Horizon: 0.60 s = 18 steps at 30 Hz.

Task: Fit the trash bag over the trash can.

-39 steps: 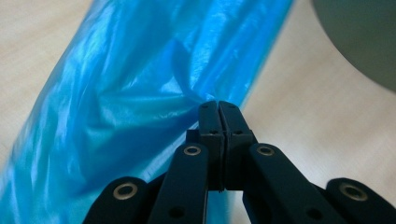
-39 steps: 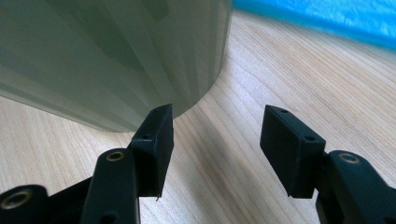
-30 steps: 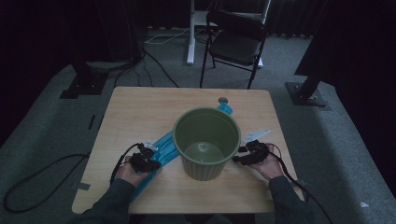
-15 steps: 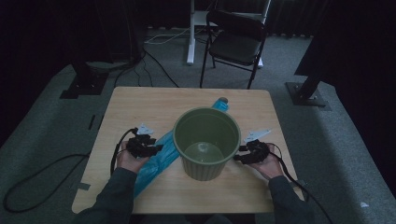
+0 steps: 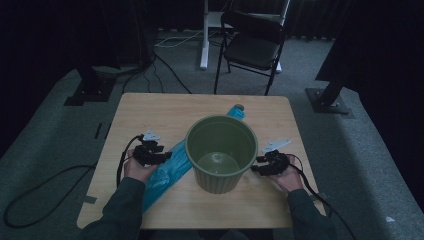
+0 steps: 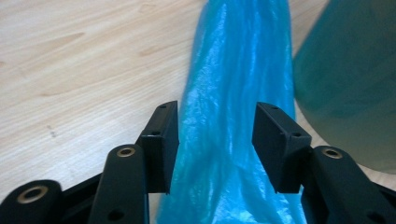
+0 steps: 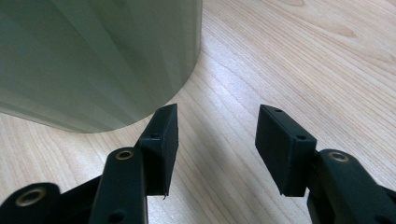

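— Bin [image 5: 220,152] first: where do we have it?

— We see the green bin upright near the middle of the counter [image 5: 150,107], mouth up. The blue plastic bag [image 5: 162,172] lies flat, running from the bin's near left side under it to its far side.

— And our left tool [image 5: 162,155]?

— Just left of the bin, over the bag. In the left gripper view its jaws have just been opening; the bag [image 6: 233,93] sits between them, and we see a gap on the right pad [image 6: 280,144], so they no longer press it.

— Our right tool [image 5: 256,170]?

— Just right of the bin, jaws spread apart with only bare counter [image 7: 289,56] between them, the bin wall [image 7: 93,56] close beside.
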### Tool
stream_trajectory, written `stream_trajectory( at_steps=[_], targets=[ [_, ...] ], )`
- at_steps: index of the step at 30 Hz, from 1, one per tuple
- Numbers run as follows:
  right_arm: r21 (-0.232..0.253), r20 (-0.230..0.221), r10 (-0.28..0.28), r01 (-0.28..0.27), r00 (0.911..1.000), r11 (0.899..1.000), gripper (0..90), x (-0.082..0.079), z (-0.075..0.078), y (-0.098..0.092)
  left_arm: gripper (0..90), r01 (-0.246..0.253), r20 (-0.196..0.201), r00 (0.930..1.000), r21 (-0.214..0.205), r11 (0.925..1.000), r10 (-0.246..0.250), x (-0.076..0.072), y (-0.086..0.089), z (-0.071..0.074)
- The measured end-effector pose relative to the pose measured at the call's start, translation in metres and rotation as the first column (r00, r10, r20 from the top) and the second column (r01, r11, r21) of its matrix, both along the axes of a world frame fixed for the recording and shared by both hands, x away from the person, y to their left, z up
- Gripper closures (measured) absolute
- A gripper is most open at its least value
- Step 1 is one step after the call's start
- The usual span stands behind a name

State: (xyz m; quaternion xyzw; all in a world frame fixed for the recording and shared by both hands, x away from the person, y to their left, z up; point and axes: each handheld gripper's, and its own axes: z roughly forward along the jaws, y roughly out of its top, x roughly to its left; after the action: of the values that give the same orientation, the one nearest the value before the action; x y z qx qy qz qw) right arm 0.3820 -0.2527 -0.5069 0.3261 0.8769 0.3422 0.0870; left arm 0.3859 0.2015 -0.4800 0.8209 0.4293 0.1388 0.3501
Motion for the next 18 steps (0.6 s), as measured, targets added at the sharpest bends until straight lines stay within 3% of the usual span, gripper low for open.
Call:
stream_trajectory(
  at_steps=[4,7,18],
  targets=[
    [-0.011,0.007,-0.025,0.025,0.9997,1.000,45.2,0.001,-0.002,-0.003,47.6,-0.007,-0.005,1.0000,-0.007,1.0000,0.007,0.005,0.000,0.000],
    [-0.011,0.005,-0.035,0.035,0.9994,0.999,45.1,0.003,-0.004,-0.005,47.6,0.004,-0.042,0.9991,-0.025,0.9997,-0.005,0.011,-0.002,0.003],
    [-0.006,-0.031,-0.035,0.035,0.9989,0.999,44.5,0.004,-0.008,-0.010,40.3,0.037,-0.075,0.9966,0.035,0.9987,-0.035,0.035,-0.014,-0.004]
  ],
)
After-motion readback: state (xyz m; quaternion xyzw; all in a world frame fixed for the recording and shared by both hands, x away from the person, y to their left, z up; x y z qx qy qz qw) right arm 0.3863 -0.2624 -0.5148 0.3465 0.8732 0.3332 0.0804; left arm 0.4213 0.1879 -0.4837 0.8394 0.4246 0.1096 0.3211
